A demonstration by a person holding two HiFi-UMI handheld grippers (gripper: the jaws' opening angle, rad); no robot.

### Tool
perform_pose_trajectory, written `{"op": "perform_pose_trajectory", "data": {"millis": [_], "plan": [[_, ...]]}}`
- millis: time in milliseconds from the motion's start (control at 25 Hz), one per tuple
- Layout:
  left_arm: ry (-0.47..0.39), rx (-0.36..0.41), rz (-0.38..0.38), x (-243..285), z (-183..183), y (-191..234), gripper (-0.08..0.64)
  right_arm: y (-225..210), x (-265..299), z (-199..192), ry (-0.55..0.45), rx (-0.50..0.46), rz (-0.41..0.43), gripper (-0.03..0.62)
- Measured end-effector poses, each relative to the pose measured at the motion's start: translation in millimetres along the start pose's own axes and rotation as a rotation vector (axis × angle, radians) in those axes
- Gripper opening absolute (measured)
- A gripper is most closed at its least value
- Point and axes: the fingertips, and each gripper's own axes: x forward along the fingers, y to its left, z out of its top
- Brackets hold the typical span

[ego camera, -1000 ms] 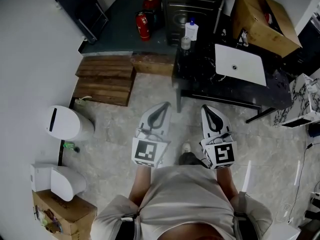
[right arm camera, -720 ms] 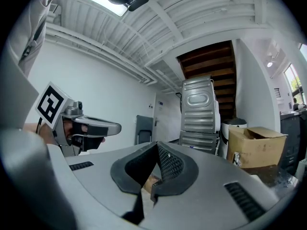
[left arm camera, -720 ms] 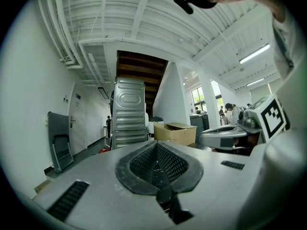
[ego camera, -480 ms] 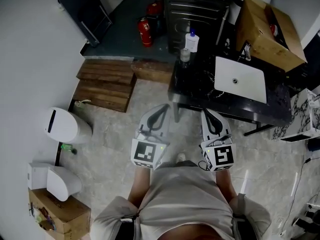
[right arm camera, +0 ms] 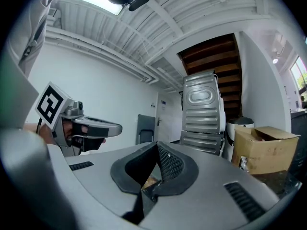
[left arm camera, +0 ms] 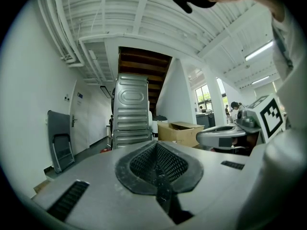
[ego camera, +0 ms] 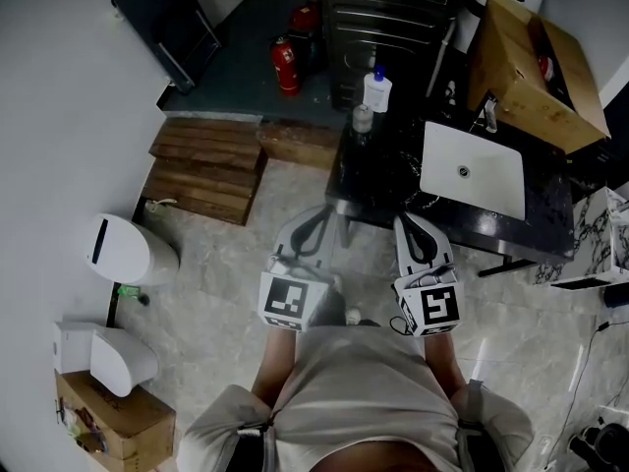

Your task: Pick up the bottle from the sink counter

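Bottle [ego camera: 377, 90] stands upper centre on the sink counter [ego camera: 391, 170], probably out of reach; left gripper [ego camera: 316, 214] and right gripper [ego camera: 408, 222] point toward it, clamped shut, empty.

Print on the bottle [ego camera: 377, 88] (white, blue-capped) is too small to read.

A red fire extinguisher [ego camera: 285, 65] stands just left of a ribbed grey metal unit [ego camera: 385, 13]. Stacked wooden boards [ego camera: 201, 168] lie on the floor nearer the camera. A white bin [ego camera: 130, 248] stands lower left of them, and an open cardboard box [ego camera: 536, 67] sits at upper right
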Motion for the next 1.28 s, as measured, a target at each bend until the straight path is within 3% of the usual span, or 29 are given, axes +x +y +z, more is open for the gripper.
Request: {"op": "perform_pose_trajectory", "data": {"millis": [920, 1280], "plan": [[0.044, -0.006, -0.066, 124.3, -21.4, 74.0, 0.0, -63.8, 116.5, -27.4, 0.068, 0.0, -0.069, -0.005], [0.049, 0.011, -0.151, 172.7, -44.1, 105.5, 0.0, -87.7, 168.3, -48.7, 0.099, 0.013, -0.146, -0.005]]}}
